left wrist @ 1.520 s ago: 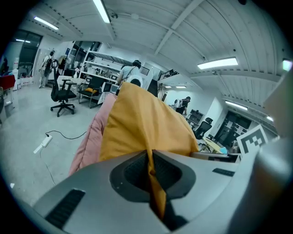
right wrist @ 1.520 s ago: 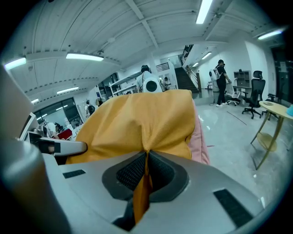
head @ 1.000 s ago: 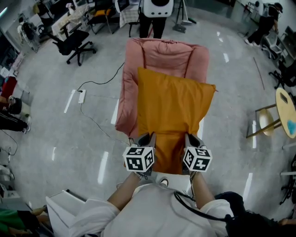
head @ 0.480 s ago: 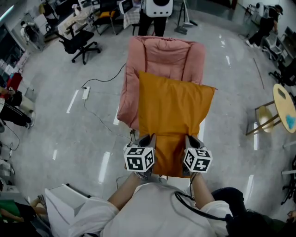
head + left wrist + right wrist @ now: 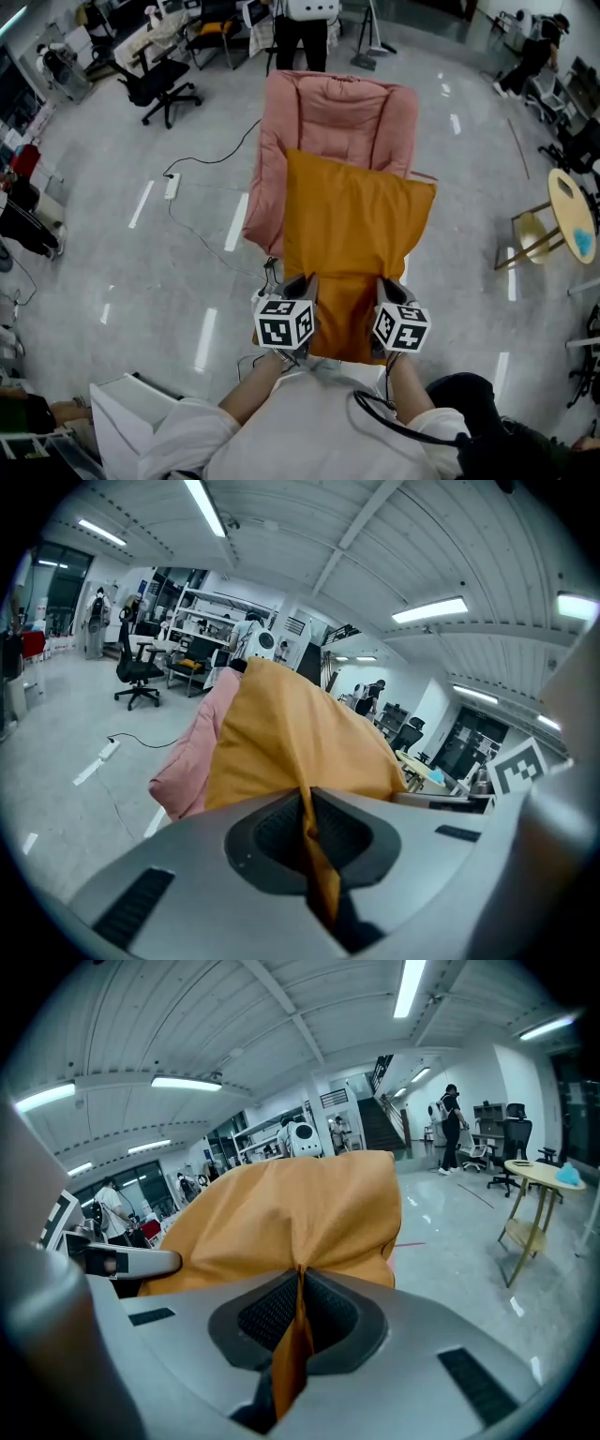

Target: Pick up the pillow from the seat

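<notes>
Two grippers share the hold: the left gripper point(image 5: 298, 283) and the right gripper point(image 5: 388, 286) are each pinched tight on orange fabric at the pillow's point(image 5: 353, 230) near edge, side by side at the seat's point(image 5: 323, 111) front. From them the pillow stretches straight away, its long axis running up the seat toward the backrest. Neither gripper is nearer, so lifting probably needs both rising evenly.

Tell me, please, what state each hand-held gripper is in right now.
Left hand-held gripper: closed, pinching the near edge of the orange pillow.
Right hand-held gripper: closed, pinching the orange pillow's near edge too.
</notes>
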{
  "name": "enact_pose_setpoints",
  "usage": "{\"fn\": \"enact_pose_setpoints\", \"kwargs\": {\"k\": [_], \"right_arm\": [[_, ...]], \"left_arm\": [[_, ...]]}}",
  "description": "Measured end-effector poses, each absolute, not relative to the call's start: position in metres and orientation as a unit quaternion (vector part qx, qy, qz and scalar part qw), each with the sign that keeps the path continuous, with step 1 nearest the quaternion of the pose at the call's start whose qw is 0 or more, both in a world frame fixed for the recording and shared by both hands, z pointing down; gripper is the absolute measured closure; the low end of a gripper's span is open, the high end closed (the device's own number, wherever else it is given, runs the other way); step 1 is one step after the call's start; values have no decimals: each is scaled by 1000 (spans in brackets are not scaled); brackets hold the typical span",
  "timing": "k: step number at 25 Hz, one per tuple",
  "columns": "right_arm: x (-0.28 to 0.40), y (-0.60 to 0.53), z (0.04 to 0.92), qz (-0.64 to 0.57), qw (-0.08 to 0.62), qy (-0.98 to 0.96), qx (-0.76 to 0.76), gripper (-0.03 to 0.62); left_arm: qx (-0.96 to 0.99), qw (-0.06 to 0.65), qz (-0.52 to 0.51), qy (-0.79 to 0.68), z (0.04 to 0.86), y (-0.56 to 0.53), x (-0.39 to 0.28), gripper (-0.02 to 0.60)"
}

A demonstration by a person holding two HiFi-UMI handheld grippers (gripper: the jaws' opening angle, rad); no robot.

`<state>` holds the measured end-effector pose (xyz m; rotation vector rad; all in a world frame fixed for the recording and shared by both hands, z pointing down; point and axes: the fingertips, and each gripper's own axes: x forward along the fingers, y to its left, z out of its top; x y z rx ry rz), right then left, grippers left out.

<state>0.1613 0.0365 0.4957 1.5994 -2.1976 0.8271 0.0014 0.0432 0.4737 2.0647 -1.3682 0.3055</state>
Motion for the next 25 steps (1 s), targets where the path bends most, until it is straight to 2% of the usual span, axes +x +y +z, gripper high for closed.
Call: {"fn": "enact_pose_setpoints", "kwargs": {"k": [25], "right_arm": [[117, 45, 478, 252, 123, -767, 577, 557]], "left_arm": [[796, 297, 103, -516, 460, 48, -46, 561]]}}
